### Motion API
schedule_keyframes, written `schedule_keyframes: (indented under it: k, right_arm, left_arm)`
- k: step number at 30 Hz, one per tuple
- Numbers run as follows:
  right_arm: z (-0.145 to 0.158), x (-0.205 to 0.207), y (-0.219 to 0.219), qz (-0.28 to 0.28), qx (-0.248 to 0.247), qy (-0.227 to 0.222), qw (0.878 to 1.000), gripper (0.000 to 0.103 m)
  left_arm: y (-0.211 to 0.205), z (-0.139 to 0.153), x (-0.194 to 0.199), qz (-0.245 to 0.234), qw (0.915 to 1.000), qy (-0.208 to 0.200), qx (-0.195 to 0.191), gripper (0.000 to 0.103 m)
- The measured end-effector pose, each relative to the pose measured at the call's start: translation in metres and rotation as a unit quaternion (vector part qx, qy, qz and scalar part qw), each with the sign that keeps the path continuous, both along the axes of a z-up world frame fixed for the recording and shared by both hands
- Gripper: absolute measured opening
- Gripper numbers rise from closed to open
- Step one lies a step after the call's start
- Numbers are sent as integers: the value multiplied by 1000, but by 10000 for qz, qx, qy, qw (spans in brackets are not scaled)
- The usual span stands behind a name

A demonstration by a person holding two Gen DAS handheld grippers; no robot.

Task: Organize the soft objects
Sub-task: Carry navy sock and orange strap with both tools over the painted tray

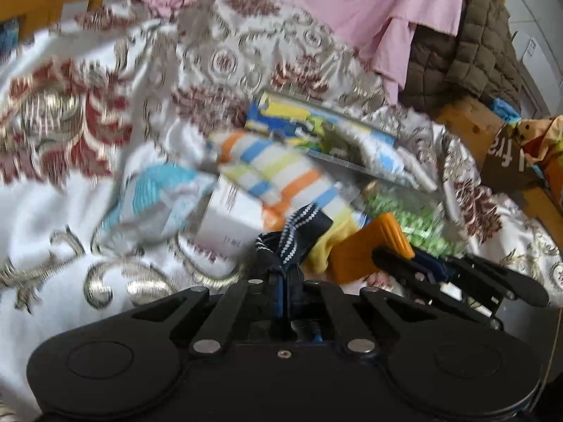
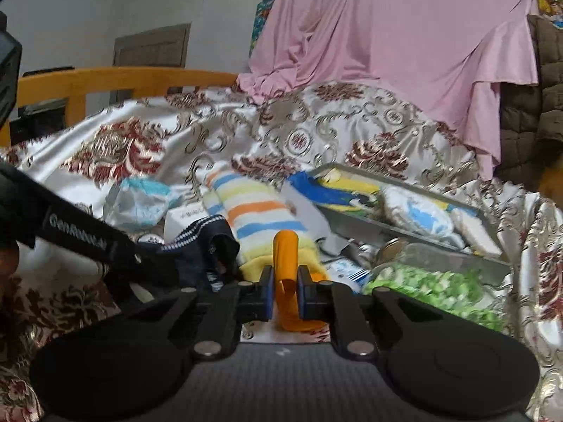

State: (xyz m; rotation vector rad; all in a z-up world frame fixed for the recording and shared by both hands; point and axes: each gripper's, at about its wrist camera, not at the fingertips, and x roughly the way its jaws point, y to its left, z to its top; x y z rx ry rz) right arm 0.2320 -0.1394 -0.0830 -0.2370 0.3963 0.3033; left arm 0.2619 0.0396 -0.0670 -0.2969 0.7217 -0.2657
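Sock (image 1: pixel 292 242) first, the dark one with the dotted white trim: it sits right in the jaws of the left gripper (image 1: pixel 286 274), pinched at one bunched end, the rest sticking up and away from the camera. So its long axis runs roughly along the way that gripper points. Just to its right, the right gripper (image 2: pixel 284 290) has its jaws pressed onto an orange piece (image 2: pixel 285 270), looks like a curled strip of rubber or plastic, can't say what exactly, standing upright between the pads. Both grippers are nearly side by side, close enough to bump.

Right behind them lies a yellow cloth (image 2: pixel 309 255) and a striped rolled towel (image 2: pixel 257 211), its length running away up the bed. Left of that, a small white box (image 1: pixel 228 218) and a crumpled blue-and-white packet (image 2: pixel 139 204). Off to the right, a bag of green bits (image 2: pixel 432 288) and a metal tray (image 2: pixel 415 249) already holding folded soft stuff. My guess is the sock goes in that tray, which means crossing over the towel and the right gripper. Flowery bedspread (image 2: pixel 176 133) under everything, pink sheet (image 2: pixel 387 42) at the back.
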Motion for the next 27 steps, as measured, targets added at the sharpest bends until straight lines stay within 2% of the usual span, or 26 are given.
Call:
schedule_keyframes:
  k: [9,14,21,27]
  right_arm:
    - [32,-15,-32,-173,461,-315,9983,13]
    - [53,-10,-49,-234,742,-476,9958,13]
    - [87,51,-73,22,1464,-346,9886,13]
    - [98,132,-85,204,1918,48,9812,13]
  left_arm:
    - [-25,57,1,-158,9996,-233,-21,0]
    - [-35,91,14,-116,9988,-460,-116,0]
    - [-49,130,69,-4,9963,-857,-66,0]
    - [-54,124,140,184,9945,-1017,-161,0]
